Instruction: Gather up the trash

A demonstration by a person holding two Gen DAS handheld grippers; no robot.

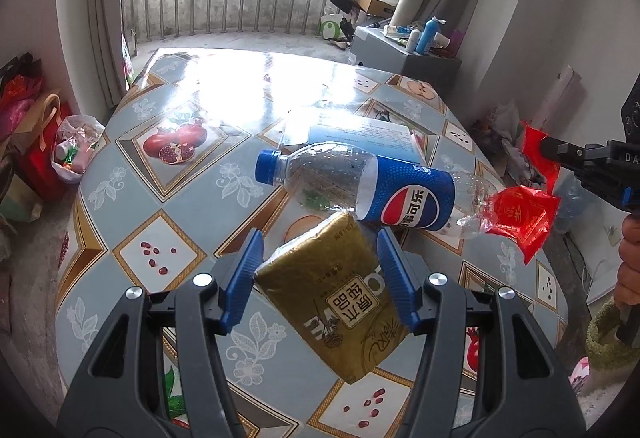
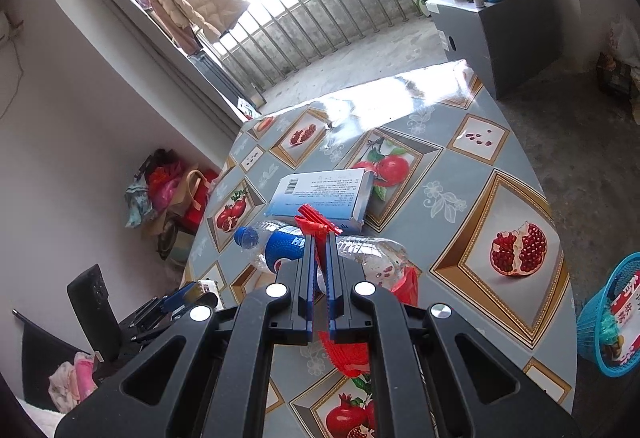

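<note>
My left gripper is shut on a gold tissue pack, which hangs tilted above the table. Just beyond it an empty Pepsi bottle lies on its side, cap to the left, also in the right wrist view as the Pepsi bottle. My right gripper is shut on a red wrapper, which sticks out past the tips and below the jaws. From the left wrist view, the right gripper reaches in from the right with the red wrapper. A second red wrapper lies at the bottle's base.
A flat blue-and-white box lies on the table behind the bottle. A blue basket holding packaging stands on the floor at the right. Bags sit on the floor left of the table. A grey cabinet stands beyond.
</note>
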